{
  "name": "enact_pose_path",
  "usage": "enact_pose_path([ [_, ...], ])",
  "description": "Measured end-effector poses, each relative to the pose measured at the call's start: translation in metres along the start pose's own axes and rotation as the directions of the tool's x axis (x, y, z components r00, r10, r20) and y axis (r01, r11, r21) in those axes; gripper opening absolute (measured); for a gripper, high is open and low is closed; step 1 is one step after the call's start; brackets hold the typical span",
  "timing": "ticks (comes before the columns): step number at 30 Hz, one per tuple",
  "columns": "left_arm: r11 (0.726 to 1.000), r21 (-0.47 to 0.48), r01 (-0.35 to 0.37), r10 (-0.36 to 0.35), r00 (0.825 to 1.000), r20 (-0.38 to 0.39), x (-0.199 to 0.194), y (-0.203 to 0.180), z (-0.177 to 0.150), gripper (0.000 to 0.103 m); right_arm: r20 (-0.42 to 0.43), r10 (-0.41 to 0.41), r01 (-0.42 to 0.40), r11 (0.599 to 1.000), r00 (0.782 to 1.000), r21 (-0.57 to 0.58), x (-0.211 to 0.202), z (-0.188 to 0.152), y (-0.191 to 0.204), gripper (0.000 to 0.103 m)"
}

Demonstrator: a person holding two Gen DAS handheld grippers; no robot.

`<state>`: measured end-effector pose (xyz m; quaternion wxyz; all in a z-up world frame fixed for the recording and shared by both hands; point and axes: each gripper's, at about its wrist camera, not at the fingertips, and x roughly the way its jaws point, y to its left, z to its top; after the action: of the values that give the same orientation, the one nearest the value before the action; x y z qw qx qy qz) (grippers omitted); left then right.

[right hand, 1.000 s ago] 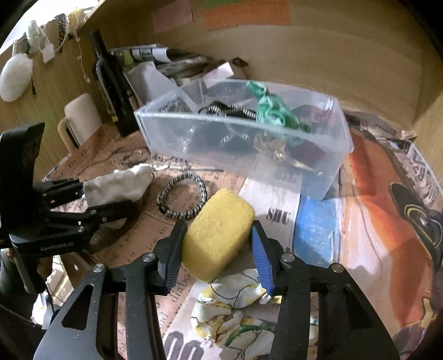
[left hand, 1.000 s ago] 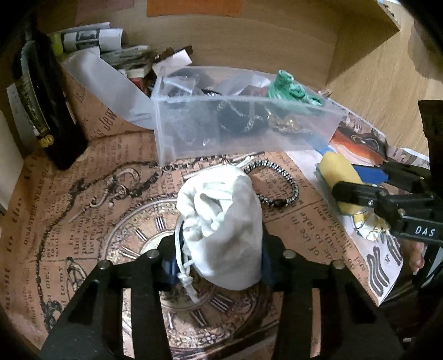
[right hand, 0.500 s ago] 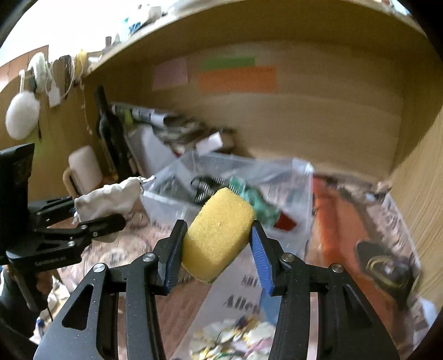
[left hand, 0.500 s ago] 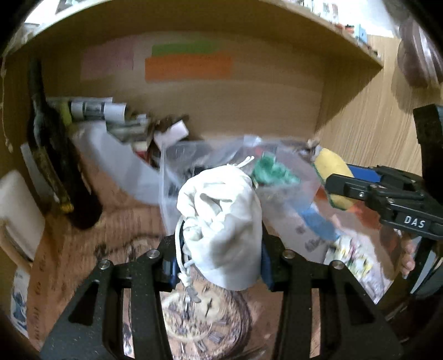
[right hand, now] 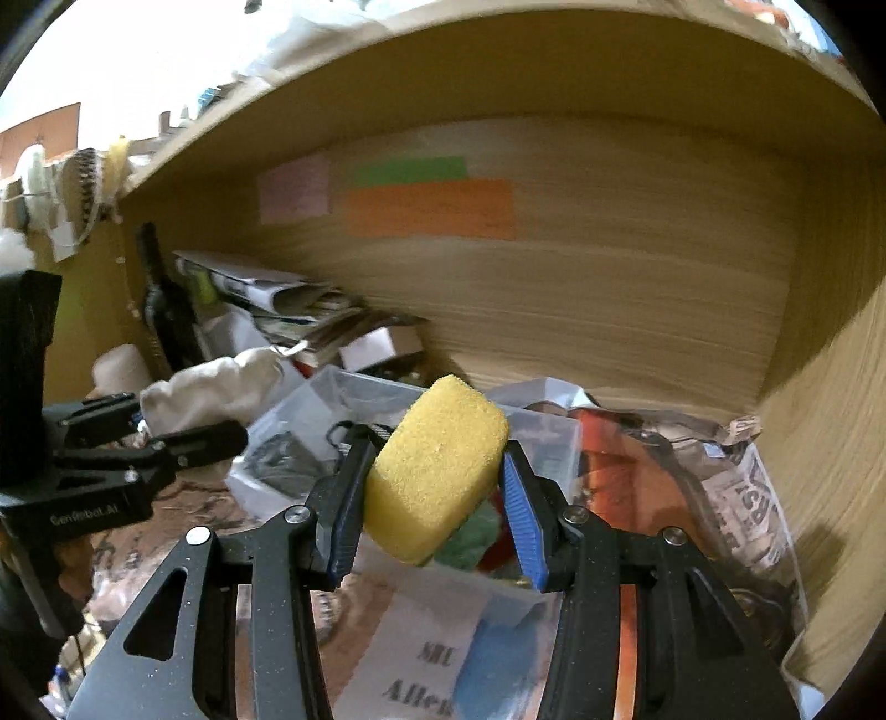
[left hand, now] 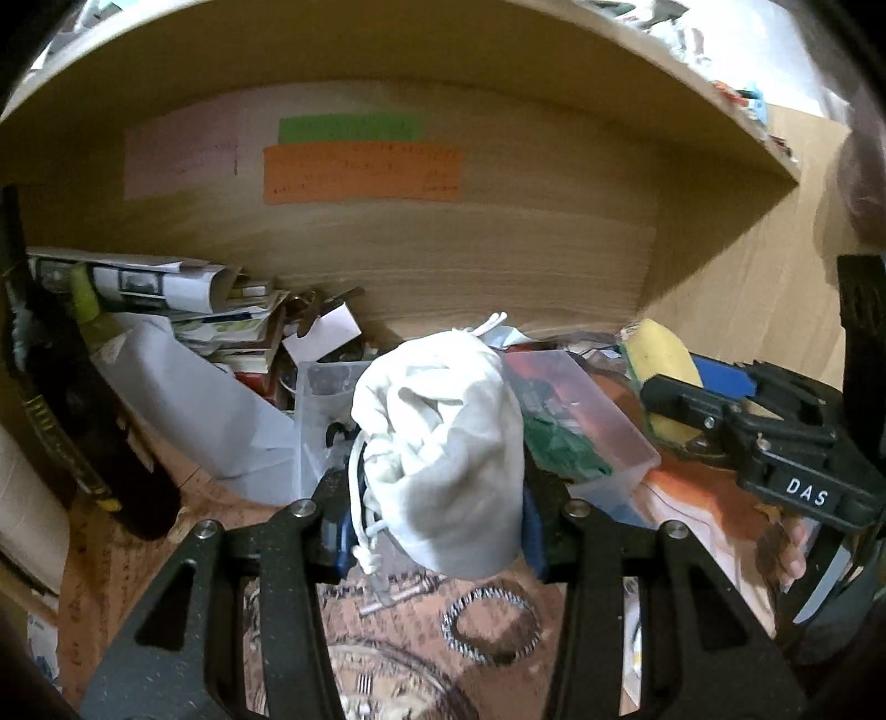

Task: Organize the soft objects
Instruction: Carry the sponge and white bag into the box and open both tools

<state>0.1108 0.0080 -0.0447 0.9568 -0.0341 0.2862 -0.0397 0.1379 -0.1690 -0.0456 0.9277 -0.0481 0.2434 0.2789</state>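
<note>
Pouch (left hand: 443,454) left of sponge (left hand: 662,365), seemingly

Pale wood back wall (right hand: 609,310) under an overhanging shelf (left hand: 387,50), pink, green and orange paper notes (left hand: 360,171) stuck on it, wood side panel (right hand: 830,471) at right, daylight upper left

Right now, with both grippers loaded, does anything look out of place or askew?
Nothing damaged or spilled. The yellow sponge sits tilted in the right gripper, and a beaded bracelet lies loose on the table beneath the white pouch, outside the clear bin.
</note>
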Motion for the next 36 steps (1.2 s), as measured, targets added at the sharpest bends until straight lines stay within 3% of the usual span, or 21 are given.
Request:
enact_pose_path([
  [11, 1.000, 0.007, 0.012, -0.011, 0.997, -0.080, 0.064, -0.002, 0.008, 0.045, -0.084, -0.036, 0.040, 0.998, 0.996, 0.045, 0.045, -0.001, -0.033, 0.043],
  [17, 1.000, 0.000, 0.029, -0.029, 0.986, -0.165, 0.100, -0.002, 0.003, 0.045, -0.071, -0.013, 0.015, 0.999, 0.997, 0.031, 0.046, 0.005, -0.028, 0.043],
  [22, 0.999, 0.021, 0.032, -0.027, 0.979, -0.200, 0.119, -0.006, -0.002, 0.048, -0.107, -0.027, 0.029, 0.999, 0.994, 0.019, 0.064, 0.006, -0.031, 0.044],
  [28, 0.999, 0.039, 0.022, -0.014, 0.982, -0.188, 0.117, -0.008, -0.004, 0.066, -0.179, -0.030, 0.035, 0.999, 0.983, 0.024, 0.085, -0.004, -0.036, 0.049],
  [30, 0.999, 0.041, 0.014, -0.007, 0.984, -0.176, 0.113, -0.008, -0.003, 0.070, -0.184, -0.036, 0.042, 0.999, 0.982, 0.029, 0.087, -0.005, -0.039, 0.061],
  [36, 0.999, 0.026, 0.020, -0.017, 0.993, -0.119, 0.086, -0.006, 0.004, 0.072, -0.133, -0.052, 0.057, 0.998, 0.990, 0.030, 0.065, -0.001, -0.040, 0.069],
])
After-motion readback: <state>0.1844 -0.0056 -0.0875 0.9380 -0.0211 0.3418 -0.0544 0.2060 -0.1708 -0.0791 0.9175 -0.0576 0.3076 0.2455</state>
